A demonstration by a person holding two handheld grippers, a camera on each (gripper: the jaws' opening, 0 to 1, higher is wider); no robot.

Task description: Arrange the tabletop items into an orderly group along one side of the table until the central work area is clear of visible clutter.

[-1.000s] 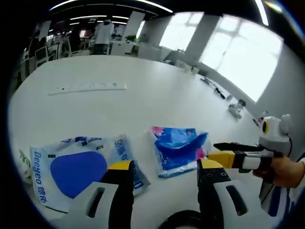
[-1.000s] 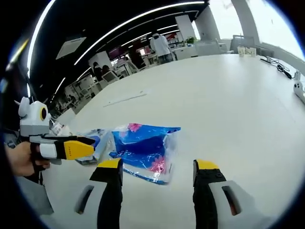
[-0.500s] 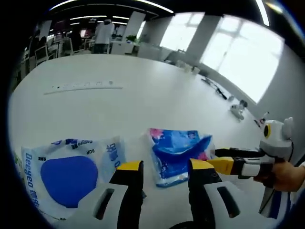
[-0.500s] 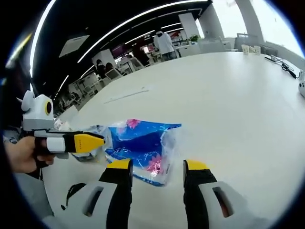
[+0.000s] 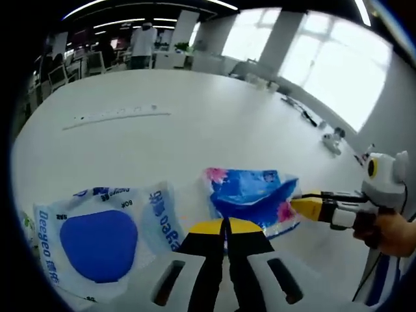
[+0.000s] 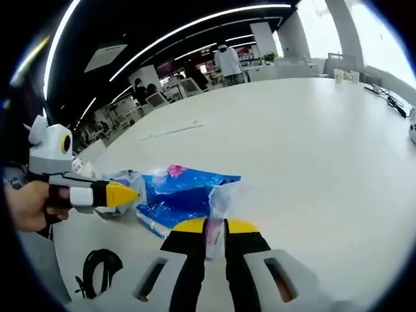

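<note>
Now blue packet [image 6: 179, 198] (pinched) in right hand-held gripper [image 6: 215, 229]

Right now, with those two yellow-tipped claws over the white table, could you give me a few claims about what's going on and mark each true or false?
1. The right gripper is shut on the blue packet. True: clear film sits pinched between its closed tips.
2. The left gripper is wide open. False: its tips meet.
3. The white Deegeo pack lies beside the blue packet. True.
4. The power strip lies on top of the blue packet. False: it lies far off across the table.
5. A coiled black cable lies on the table. True.
</note>
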